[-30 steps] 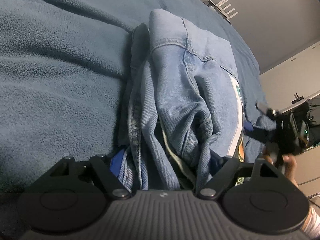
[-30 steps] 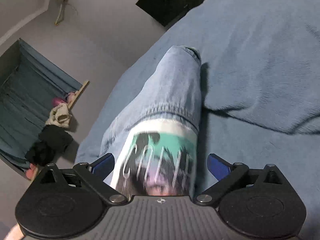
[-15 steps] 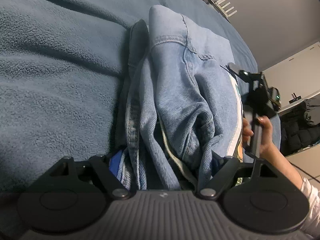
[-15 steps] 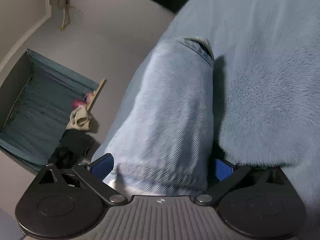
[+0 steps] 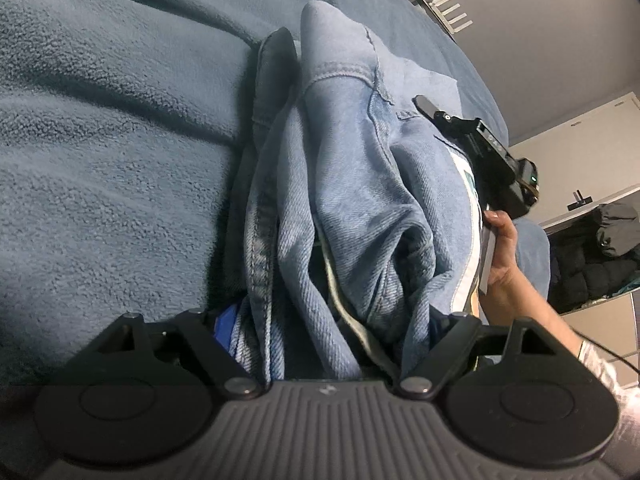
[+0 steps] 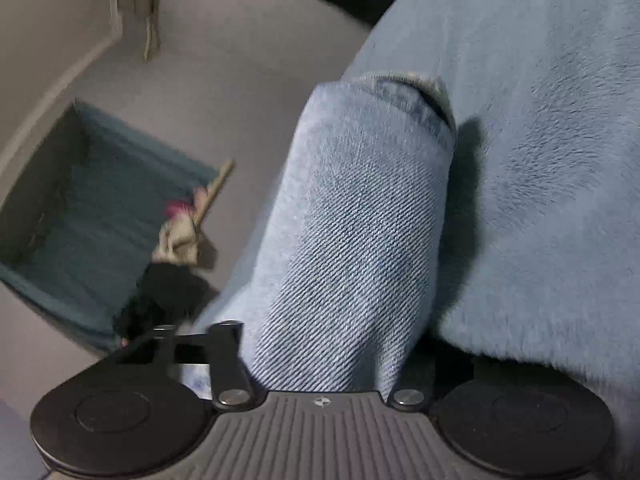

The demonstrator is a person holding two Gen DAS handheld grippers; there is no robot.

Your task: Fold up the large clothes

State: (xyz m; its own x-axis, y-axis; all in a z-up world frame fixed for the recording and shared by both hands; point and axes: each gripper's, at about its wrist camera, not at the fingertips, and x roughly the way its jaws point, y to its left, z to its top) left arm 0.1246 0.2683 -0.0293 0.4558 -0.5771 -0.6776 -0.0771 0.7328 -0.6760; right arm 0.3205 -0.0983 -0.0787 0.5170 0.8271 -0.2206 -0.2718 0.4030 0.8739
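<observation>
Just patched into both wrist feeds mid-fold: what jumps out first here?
A bunched pile of blue denim clothes fills the middle of the left wrist view, lying on a blue fleece blanket and wedged between the fingers of the left gripper. At its right edge the person's hand brings in the right gripper, whose jaws are closing with a denim fold between them.

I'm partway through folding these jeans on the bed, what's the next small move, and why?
Probably finish closing the right gripper, then lift that end. Its jaws are closing with the denim of the jeans between them, at the edge of the blue blanket. The left gripper has a thick bunch of the same jeans between its fingers, so both ends look ready for one fold.
</observation>
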